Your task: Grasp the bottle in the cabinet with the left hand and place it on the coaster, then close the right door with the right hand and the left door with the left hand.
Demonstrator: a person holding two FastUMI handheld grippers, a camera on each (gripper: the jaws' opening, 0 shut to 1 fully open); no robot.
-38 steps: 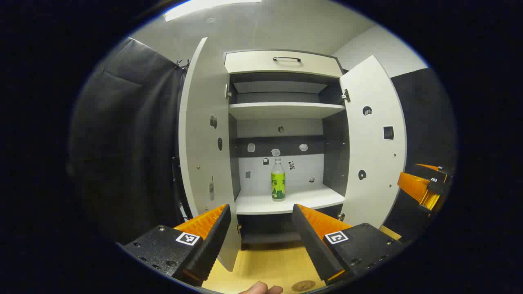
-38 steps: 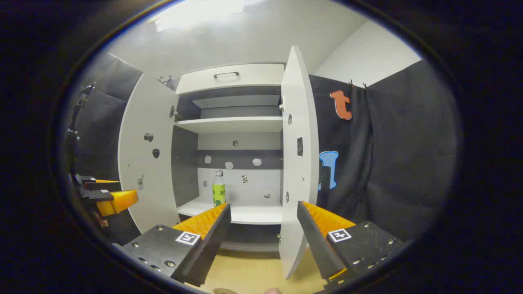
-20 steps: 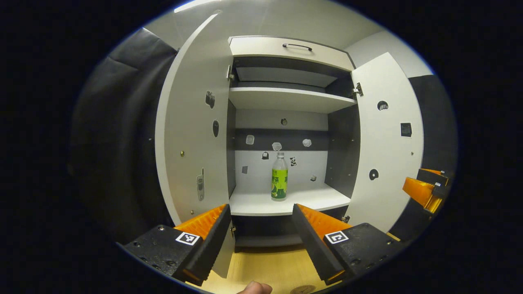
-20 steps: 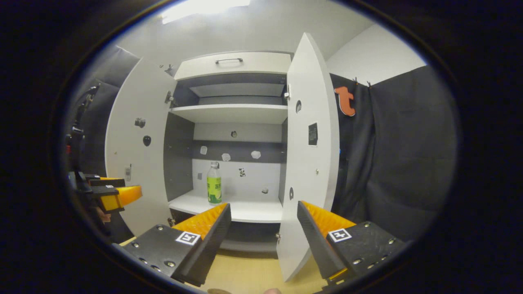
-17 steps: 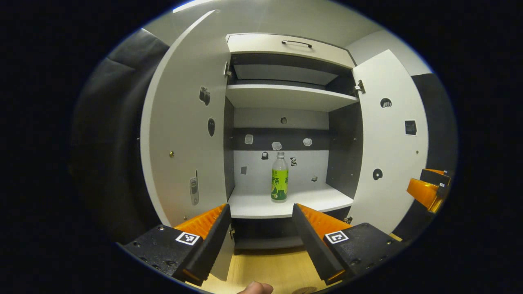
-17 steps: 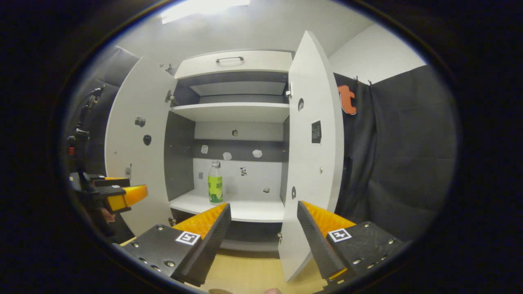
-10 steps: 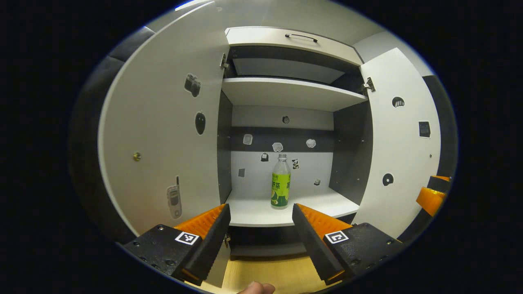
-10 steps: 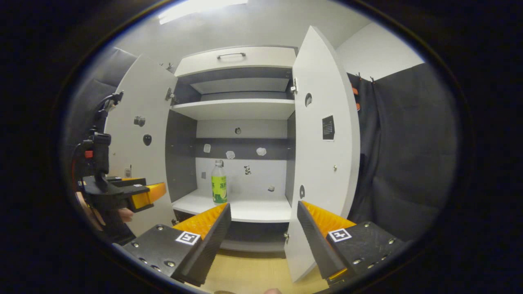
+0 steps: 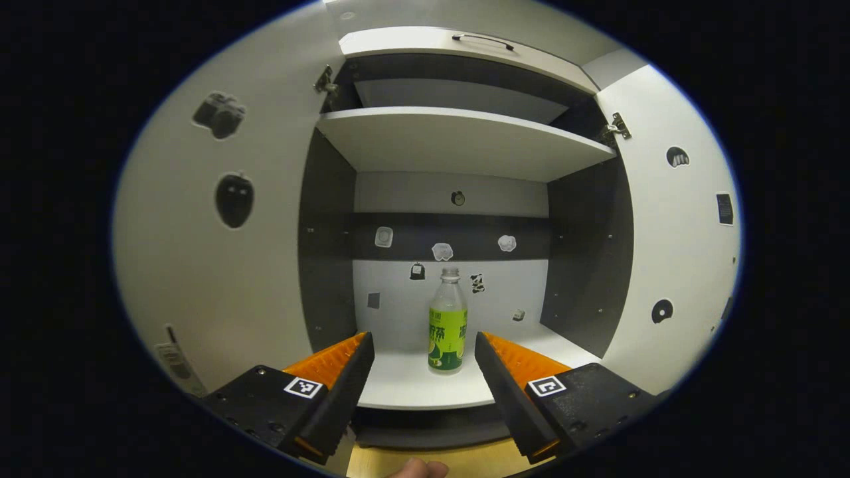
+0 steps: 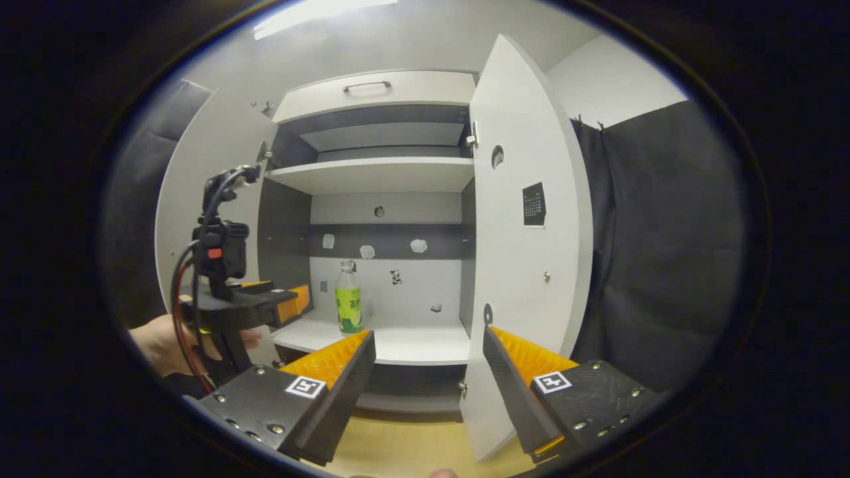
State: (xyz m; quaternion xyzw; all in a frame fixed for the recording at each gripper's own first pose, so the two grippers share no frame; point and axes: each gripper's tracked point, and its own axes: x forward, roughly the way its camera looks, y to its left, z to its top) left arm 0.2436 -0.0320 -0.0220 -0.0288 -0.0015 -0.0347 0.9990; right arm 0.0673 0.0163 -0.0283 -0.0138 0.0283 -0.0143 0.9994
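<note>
A clear bottle (image 9: 447, 320) with a green label and white cap stands upright on the cabinet's lower shelf (image 9: 425, 388). My left gripper (image 9: 424, 348) is open just in front of the shelf edge, and the bottle appears between its fingers but farther back, untouched. In the right gripper view the same bottle (image 10: 348, 299) stands left of centre, with the left gripper (image 10: 292, 304), held by a hand (image 10: 159, 342), reaching toward the shelf. My right gripper (image 10: 428, 345) is open and holds nothing, back from the cabinet near the right door (image 10: 524, 252). Both doors stand open, the left door (image 9: 226, 232) close beside my left gripper.
An upper shelf (image 9: 458, 136) and a top drawer with a handle (image 9: 478, 40) sit above. Small stickers dot the cabinet's back wall (image 9: 458, 226) and both doors. A light wooden tabletop (image 10: 398, 448) lies below the cabinet. Black cloth hangs right of the right door.
My left gripper has moved forward to the lower shelf, so the bottle looms larger between its fingers. The right gripper has barely moved. Both stay open.
</note>
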